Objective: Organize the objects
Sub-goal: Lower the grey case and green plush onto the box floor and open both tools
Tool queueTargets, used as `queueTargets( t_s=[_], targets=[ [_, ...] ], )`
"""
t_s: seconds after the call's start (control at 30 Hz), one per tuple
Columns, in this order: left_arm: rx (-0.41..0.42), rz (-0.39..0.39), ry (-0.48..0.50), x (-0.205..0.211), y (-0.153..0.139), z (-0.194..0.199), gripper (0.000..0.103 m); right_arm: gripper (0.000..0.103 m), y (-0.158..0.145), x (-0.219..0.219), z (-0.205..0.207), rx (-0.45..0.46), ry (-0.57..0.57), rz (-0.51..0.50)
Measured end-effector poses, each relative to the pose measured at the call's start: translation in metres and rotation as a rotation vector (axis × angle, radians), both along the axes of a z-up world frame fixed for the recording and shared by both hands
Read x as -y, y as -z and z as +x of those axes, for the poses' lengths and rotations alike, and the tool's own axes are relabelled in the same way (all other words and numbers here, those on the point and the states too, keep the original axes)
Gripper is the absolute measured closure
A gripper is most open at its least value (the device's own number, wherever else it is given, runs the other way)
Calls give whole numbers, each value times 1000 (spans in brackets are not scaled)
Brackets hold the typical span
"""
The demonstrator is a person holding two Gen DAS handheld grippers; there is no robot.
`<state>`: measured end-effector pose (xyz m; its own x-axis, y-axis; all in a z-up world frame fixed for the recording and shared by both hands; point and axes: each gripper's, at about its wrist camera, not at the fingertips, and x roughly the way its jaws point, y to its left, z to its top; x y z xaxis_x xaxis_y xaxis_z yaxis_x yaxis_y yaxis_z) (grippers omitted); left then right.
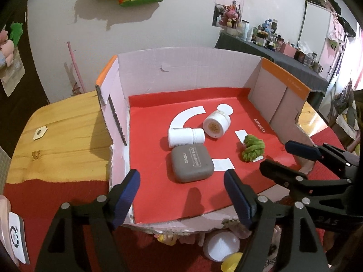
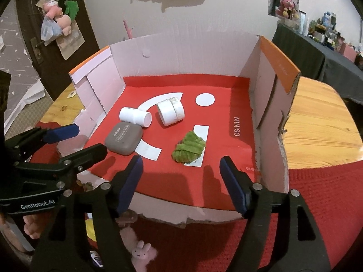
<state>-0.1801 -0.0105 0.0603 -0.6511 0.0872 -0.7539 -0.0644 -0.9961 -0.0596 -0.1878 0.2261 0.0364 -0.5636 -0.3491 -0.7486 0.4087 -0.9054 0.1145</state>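
Inside the cardboard box with the red lining, four things already lie on the floor: a grey case nearest the front, a white bottle on its side touching the case's far edge, a round white jar tipped over just beside the bottle's cap, and a green fuzzy scrunchie apart from them toward the right wall. The left gripper hangs over the front edge of the box with its blue pads spread wide and nothing between them; the right gripper does the same beside it, jaws wide and empty, with the scrunchie lying just beyond its fingertips. Neither touches anything in the box. As a judgement, a good part of the tidying looks done, since these four things are gathered in the box, though only loosely, with the bottle and jar lying down rather than standing. More seems to be left: on the red cloth in front of the box a small pink bunny toy lies in the right wrist view, and a white tub and something yellow show below the box's front edge in the left wrist view. Whether these also belong in the box cannot be told.
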Motion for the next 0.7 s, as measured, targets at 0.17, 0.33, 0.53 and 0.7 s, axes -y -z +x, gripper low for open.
queueTargets(
  t_s=[0.17,0.33,0.53,0.7],
  targets=[
    [-8,7,-8,2,-1,5,23,29,-6,-4,7,-22,12,-7],
    [-18,10,-15,3,-2,11,15,26,-10,-6,14,-30,17,-19],
    [-17,10,-18,3,-2,15,12,25,-12,-8,19,-30,24,-19],
    [-12,27,-27,7,-1,19,12,22,-14,-10,24,-36,27,-22]
  ],
)
